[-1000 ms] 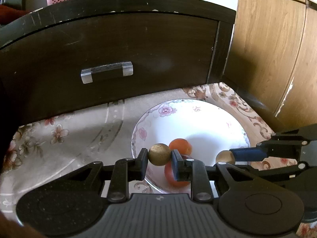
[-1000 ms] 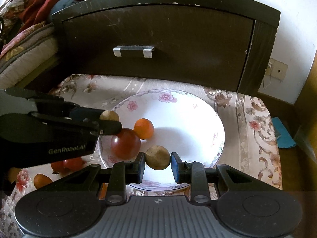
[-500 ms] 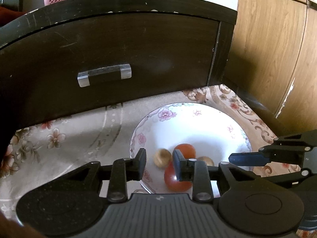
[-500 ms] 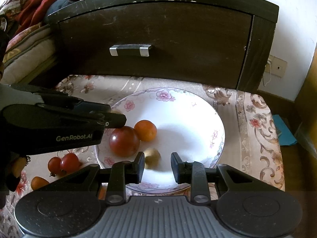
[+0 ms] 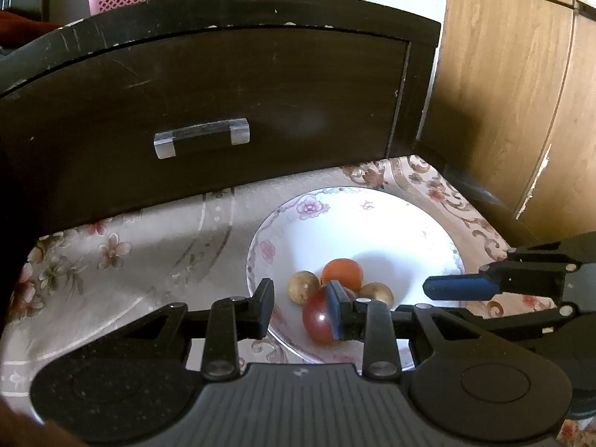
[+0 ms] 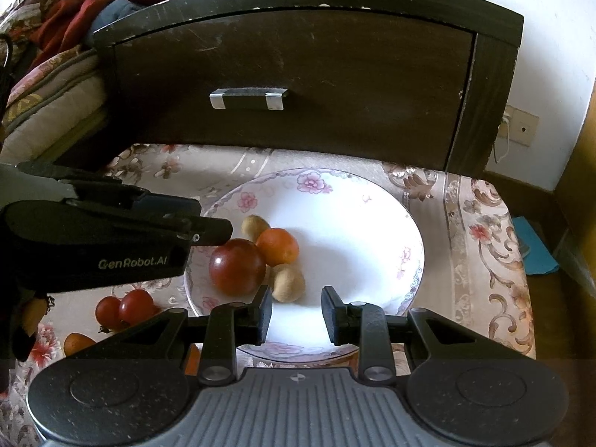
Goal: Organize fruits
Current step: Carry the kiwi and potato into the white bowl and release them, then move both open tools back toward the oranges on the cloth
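Observation:
A white floral plate (image 5: 391, 231) (image 6: 372, 223) lies on a patterned cloth. In it sit a dark red tomato (image 6: 237, 266) (image 5: 316, 314), an orange fruit (image 6: 277, 246) (image 5: 342, 273) and two small tan fruits (image 6: 287, 282) (image 6: 254, 225), also seen in the left wrist view (image 5: 303, 286) (image 5: 376, 292). My left gripper (image 5: 300, 307) is open and empty above the plate's near left rim. My right gripper (image 6: 296, 311) is open and empty above the plate's near edge, just behind the nearer tan fruit.
A dark wooden drawer front (image 6: 298, 89) with a metal handle (image 6: 248, 97) stands behind the plate. Two small red tomatoes (image 6: 124, 307) and an orange fruit (image 6: 76, 342) lie on the cloth left of the plate. A wooden cabinet (image 5: 521, 93) stands at the right.
Both grippers opened and let their tan fruits drop onto the plate beside the tomato and orange fruit. Both grippers have drawn back a little.

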